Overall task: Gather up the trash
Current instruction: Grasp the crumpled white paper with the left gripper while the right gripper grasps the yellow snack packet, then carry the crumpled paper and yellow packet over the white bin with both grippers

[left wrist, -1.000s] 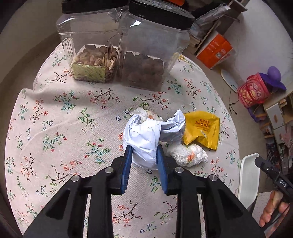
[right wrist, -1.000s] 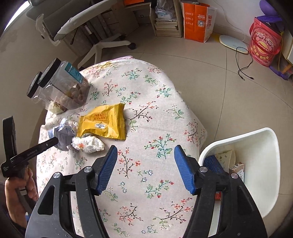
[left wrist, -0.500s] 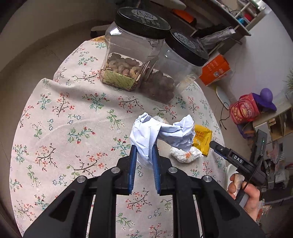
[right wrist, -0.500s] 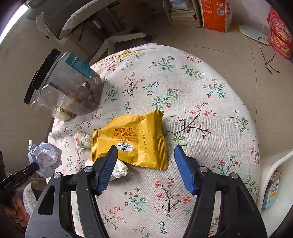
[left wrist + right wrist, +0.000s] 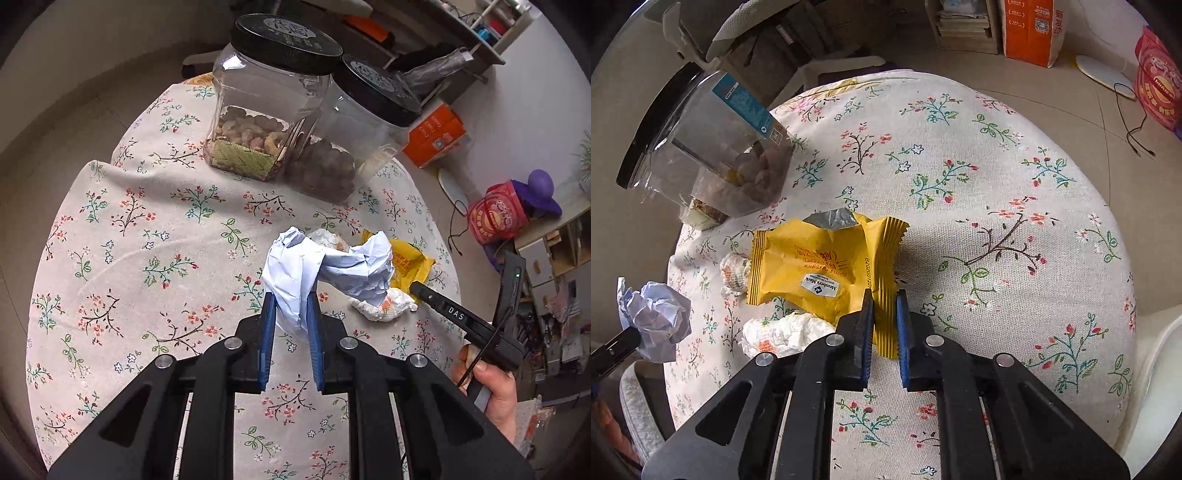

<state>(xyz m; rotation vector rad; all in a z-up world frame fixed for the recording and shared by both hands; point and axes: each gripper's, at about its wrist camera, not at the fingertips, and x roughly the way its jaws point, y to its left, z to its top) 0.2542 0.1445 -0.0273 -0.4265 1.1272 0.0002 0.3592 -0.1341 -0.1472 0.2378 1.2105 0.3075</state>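
The left gripper [image 5: 290, 314] has its jaws clamped on a crumpled pale-blue paper ball [image 5: 325, 273], held up above the table [image 5: 147, 258]. The right gripper [image 5: 884, 314] pinches the crimped end of a yellow snack wrapper [image 5: 820, 266], which lies on the floral cloth near two wadded tissues [image 5: 775, 332] and two black-lidded jars [image 5: 273, 110].
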